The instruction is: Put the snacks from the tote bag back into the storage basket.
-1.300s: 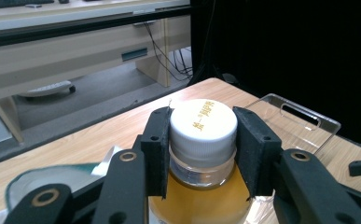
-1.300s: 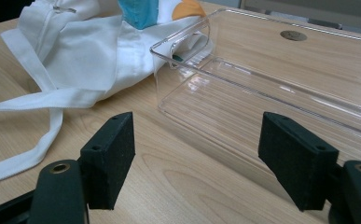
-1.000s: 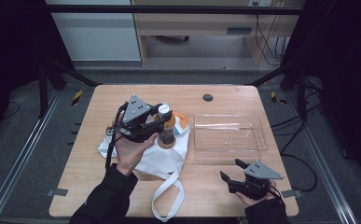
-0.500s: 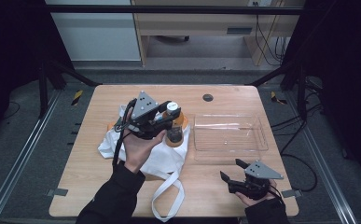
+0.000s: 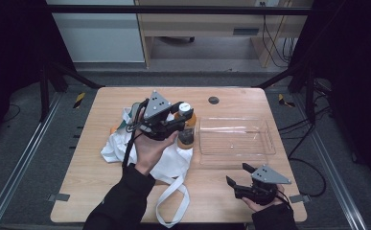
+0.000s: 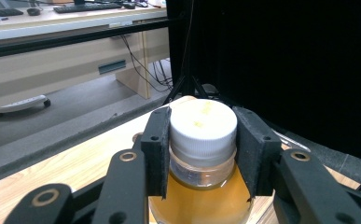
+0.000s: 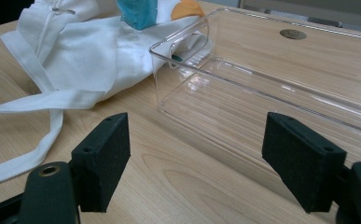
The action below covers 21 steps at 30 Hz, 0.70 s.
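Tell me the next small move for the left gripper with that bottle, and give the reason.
Probably carry the bottle a little further right, over the clear tray, then lower it in. The left gripper has its jaws clamped on the white cap, the bottle hangs just beside the tray's left wall above the white cloth bag, and the tray holds nothing. The right gripper waits open by the tray's near edge.

Table evenly lit from above, surroundings dark; glare on the clear tray; near jaws slightly soft.
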{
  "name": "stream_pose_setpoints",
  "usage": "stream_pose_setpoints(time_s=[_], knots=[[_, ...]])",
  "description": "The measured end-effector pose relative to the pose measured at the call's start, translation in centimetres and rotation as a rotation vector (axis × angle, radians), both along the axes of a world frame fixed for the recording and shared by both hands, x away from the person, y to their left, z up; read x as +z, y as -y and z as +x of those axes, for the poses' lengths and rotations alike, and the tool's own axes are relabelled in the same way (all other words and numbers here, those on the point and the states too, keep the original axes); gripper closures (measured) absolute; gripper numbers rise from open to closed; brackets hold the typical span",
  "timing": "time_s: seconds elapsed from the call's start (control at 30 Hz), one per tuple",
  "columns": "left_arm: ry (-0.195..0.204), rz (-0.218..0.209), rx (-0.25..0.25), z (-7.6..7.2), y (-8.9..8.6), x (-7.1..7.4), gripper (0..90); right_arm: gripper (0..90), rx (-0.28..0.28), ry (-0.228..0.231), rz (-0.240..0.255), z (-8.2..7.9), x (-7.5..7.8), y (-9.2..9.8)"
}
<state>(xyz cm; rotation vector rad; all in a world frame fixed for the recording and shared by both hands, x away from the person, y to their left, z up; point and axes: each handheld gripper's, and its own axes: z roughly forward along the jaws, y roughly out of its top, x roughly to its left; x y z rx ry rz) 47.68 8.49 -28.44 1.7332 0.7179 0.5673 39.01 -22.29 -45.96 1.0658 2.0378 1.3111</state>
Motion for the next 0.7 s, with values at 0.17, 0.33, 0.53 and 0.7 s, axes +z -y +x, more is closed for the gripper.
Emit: stream_pose_setpoints(time_s=[0.17, 0.33, 0.53, 0.7], knots=[[0.006, 0.002, -0.007, 0.1, 0.8, 0.2, 58.6, 23.5, 0.001, 0.000, 0.000, 0.0, 0.0, 0.0], [0.008, 0.002, -0.014, 0.3, 1.7, 0.1, 58.6, 23.5, 0.003, 0.001, 0.001, 0.0, 0.0, 0.0], [0.009, 0.001, -0.020, 0.5, 2.7, 0.0, 58.5, 23.5, 0.005, 0.002, 0.000, 0.0, 0.0, 0.0], [0.006, -0.002, -0.026, 0.7, 3.3, -0.1, 58.5, 23.5, 0.006, 0.003, 0.001, 0.0, 0.0, 0.0]])
